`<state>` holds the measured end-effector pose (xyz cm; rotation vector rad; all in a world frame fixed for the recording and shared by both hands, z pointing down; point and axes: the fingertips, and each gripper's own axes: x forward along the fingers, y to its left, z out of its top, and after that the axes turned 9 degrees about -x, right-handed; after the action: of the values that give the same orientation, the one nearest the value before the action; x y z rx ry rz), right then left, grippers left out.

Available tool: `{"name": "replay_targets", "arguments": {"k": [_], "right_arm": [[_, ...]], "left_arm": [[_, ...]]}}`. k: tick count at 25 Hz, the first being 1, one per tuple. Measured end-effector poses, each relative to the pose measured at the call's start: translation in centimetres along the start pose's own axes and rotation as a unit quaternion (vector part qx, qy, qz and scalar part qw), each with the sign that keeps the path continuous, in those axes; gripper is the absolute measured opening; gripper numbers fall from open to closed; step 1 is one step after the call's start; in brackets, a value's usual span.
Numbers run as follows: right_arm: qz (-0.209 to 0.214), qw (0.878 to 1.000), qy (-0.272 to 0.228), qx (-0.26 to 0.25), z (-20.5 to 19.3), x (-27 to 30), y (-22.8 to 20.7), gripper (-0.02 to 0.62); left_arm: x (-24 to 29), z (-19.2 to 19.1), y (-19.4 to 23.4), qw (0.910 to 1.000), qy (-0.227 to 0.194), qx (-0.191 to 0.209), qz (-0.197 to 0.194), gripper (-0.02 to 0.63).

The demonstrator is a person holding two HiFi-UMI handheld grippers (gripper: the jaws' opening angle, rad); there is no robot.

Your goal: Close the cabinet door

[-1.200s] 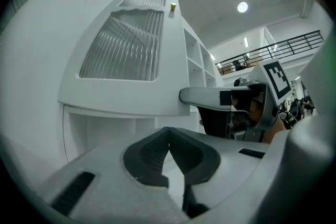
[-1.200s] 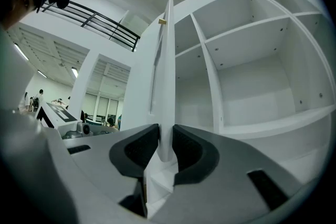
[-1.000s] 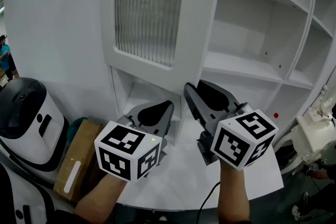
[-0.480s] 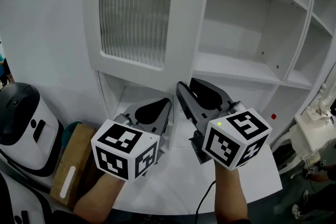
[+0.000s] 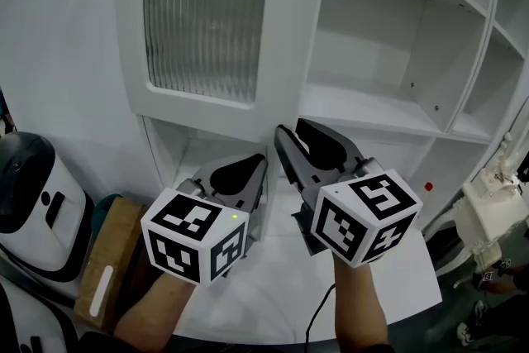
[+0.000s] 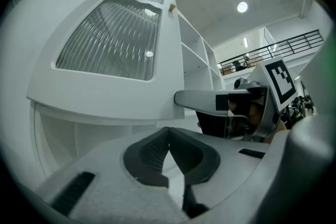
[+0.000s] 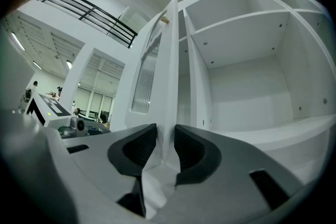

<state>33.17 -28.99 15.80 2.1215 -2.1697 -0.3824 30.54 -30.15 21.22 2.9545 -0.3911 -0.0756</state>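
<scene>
Door (image 5: 216, 107) shifted left, right gripper (image 5: 293, 132) opening astride

Head view: high, tilted steeply down, near. Left claw (image 5: 258, 165) at 7 o'clock, right claw (image 5: 289, 132) at 5, cabinet door (image 5: 211, 21) at 11.
Left gripper view: low, close, facing the door's front.
Right gripper view: edge-on to the door, shelves (image 7: 252, 60) at 2.
All three share the door.
</scene>
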Motion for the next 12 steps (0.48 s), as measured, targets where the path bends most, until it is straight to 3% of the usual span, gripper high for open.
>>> {"name": "replay_targets", "arguments": {"k": [12], "right_arm": [[-0.037,0.999,0.003,-0.026,-0.4,1.4,-2.1,0.12]], "left_arm": [[1.7,-0.4,1.1,1.0,0.004,-0.005,0.006,0.012]]}}
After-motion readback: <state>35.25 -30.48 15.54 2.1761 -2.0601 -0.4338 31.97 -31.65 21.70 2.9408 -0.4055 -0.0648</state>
